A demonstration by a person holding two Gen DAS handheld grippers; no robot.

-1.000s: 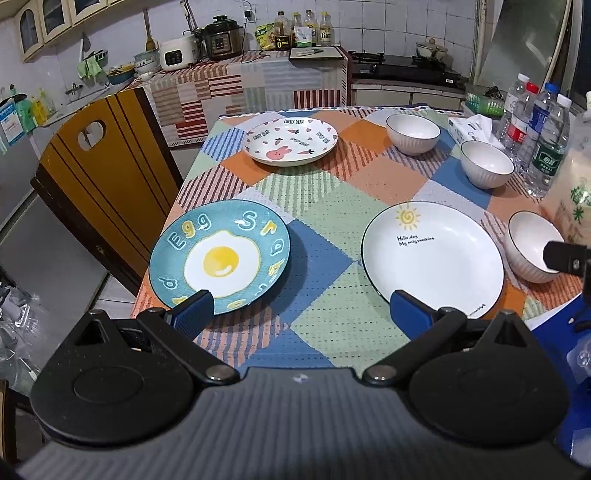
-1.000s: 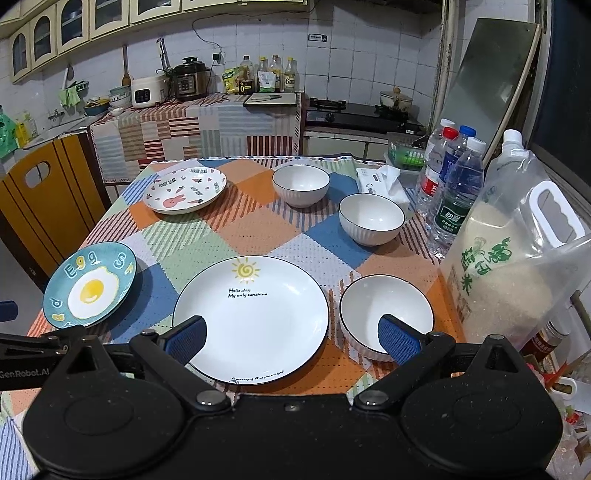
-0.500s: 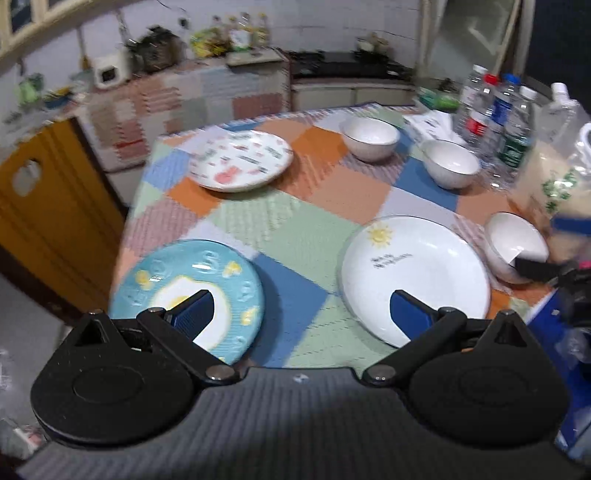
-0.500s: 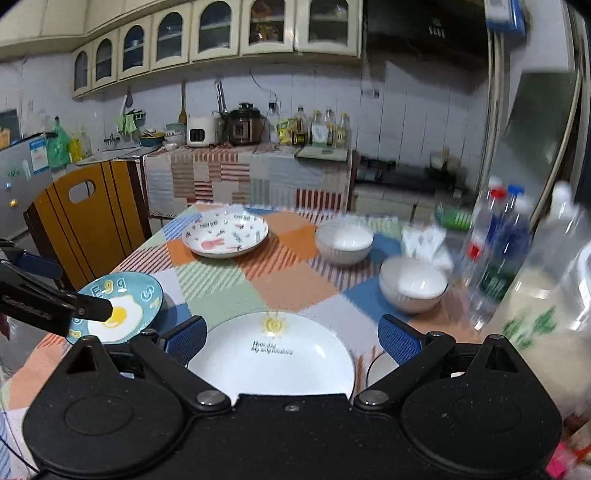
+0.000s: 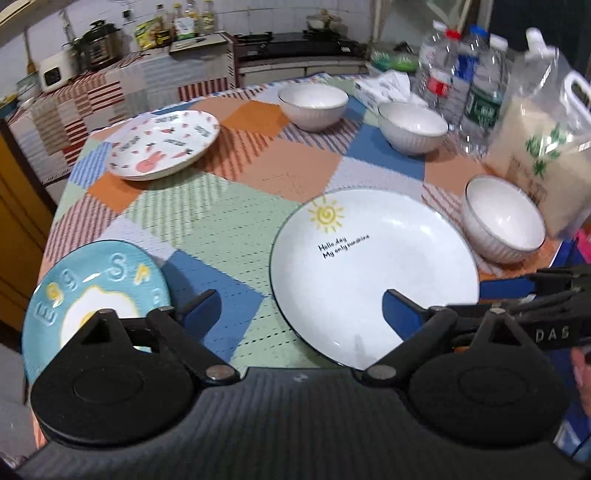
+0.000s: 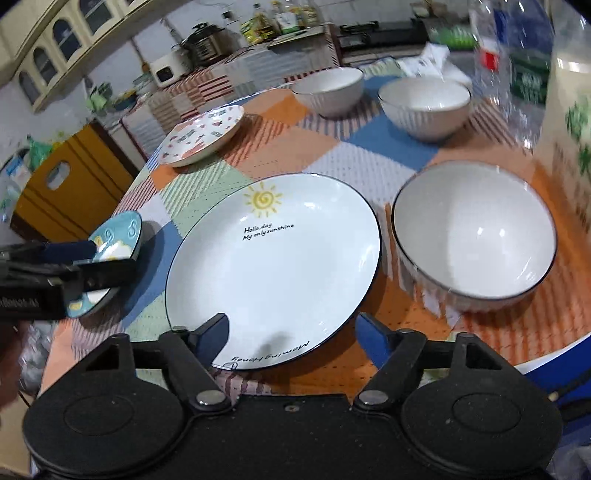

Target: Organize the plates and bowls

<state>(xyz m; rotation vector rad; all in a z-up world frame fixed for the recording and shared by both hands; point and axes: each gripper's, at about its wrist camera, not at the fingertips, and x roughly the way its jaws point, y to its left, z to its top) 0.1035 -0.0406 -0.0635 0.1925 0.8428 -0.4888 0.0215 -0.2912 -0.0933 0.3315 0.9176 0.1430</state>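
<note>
On patchwork tablecloth (image 5: 236, 218): three plates (image 5: 373, 266), three bowls (image 5: 502, 218), none stacked.

Tablecloth: I see a patchwork tablecloth (image 5: 229, 218) of orange, green and blue squares over the table.
Bottles: I count several water bottles (image 5: 476, 85) standing at the far right edge.
Rice: a clear rice bag (image 5: 543, 147) with a handle stands just beside them.
Tissues: a tissue pack (image 5: 388, 85) lies near the bottles.
Chair: I see a yellow wooden chair (image 6: 70, 184) at the table's left side.
Counter: a rice cooker (image 5: 55, 74), a pressure cooker (image 5: 98, 44) and oil bottles (image 5: 184, 20) stand behind.
</note>
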